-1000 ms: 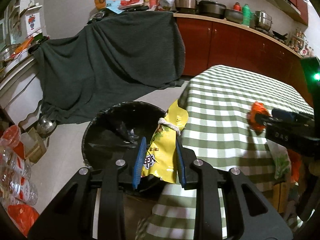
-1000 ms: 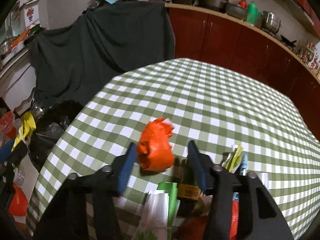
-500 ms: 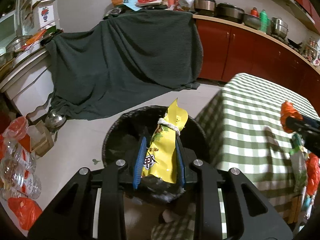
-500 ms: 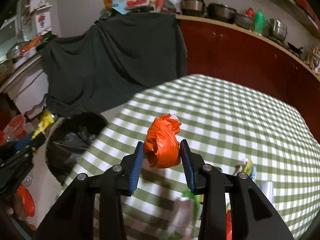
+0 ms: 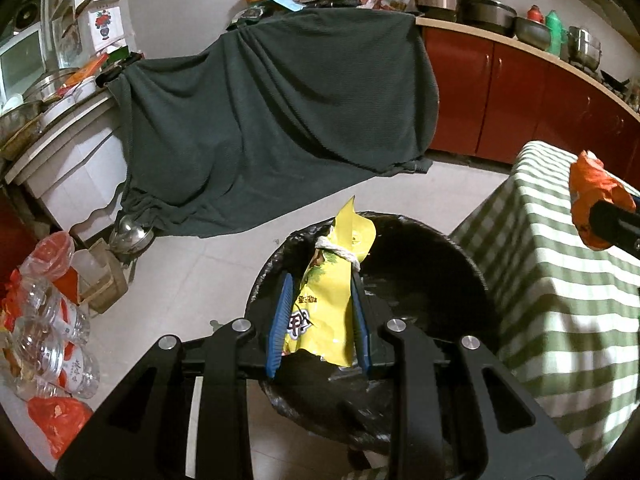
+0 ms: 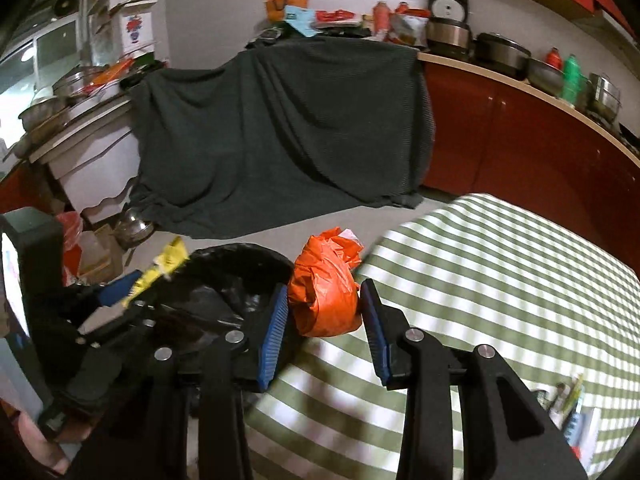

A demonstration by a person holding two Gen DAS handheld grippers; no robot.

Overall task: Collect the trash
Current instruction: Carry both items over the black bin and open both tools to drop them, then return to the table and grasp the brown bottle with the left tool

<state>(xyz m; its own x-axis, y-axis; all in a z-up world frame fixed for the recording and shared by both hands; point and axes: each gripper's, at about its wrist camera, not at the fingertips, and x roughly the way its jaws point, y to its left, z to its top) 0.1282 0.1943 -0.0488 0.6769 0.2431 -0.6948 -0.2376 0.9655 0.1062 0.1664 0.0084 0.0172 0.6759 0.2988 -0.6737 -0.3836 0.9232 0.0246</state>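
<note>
- Our left gripper (image 5: 320, 320), clamped on the yellow snack bag (image 5: 326, 304), has moved from the table edge to above the black-lined bin (image 5: 440, 264); release is due
- Our right gripper (image 6: 324, 320) grips the orange plastic bag (image 6: 324, 296), now lifted toward the bin from the checked tablecloth (image 6: 500, 280)

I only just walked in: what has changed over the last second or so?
The left gripper carried the yellow bag from the table's edge to over the black bin. The right gripper lifted the orange bag off the table and brought it toward the bin. Both grips held; nothing has been dropped.
</note>
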